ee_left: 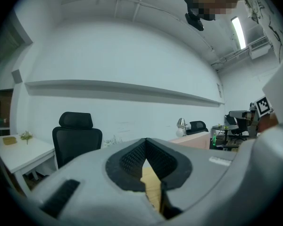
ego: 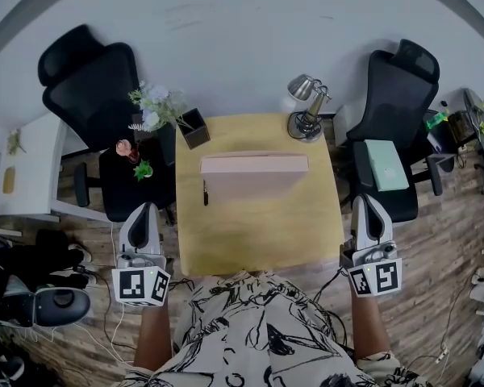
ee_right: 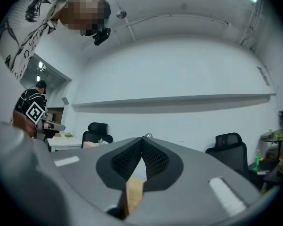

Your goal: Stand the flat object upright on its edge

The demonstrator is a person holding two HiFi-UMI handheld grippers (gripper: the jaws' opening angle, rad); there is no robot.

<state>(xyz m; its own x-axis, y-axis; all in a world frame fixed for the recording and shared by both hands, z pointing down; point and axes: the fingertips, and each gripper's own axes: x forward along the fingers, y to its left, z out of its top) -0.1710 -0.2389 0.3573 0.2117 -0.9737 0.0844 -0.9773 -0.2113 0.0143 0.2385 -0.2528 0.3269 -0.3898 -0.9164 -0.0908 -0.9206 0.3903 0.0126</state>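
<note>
A pale pink flat box [ego: 254, 174] sits on the far half of the small wooden table [ego: 258, 232]. It shows a narrow lighter top strip and a broader face toward me, so it appears to stand on its long edge. My left gripper [ego: 144, 210] hovers off the table's near left corner, shut and empty. Off the near right corner my right gripper [ego: 364, 201] is likewise shut with nothing in it. In the left gripper view the closed jaws [ee_left: 146, 144] point level, and the pink box [ee_left: 194, 140] shows to their right. The right gripper view shows its jaws [ee_right: 142, 144] closed.
A silver desk lamp [ego: 306, 107] stands at the table's far right corner and a black pen [ego: 205, 192] lies left of the box. A black pot [ego: 195, 127] and flowers [ego: 157, 105] sit at the far left. Black office chairs [ego: 93, 83] [ego: 399, 95] flank the table.
</note>
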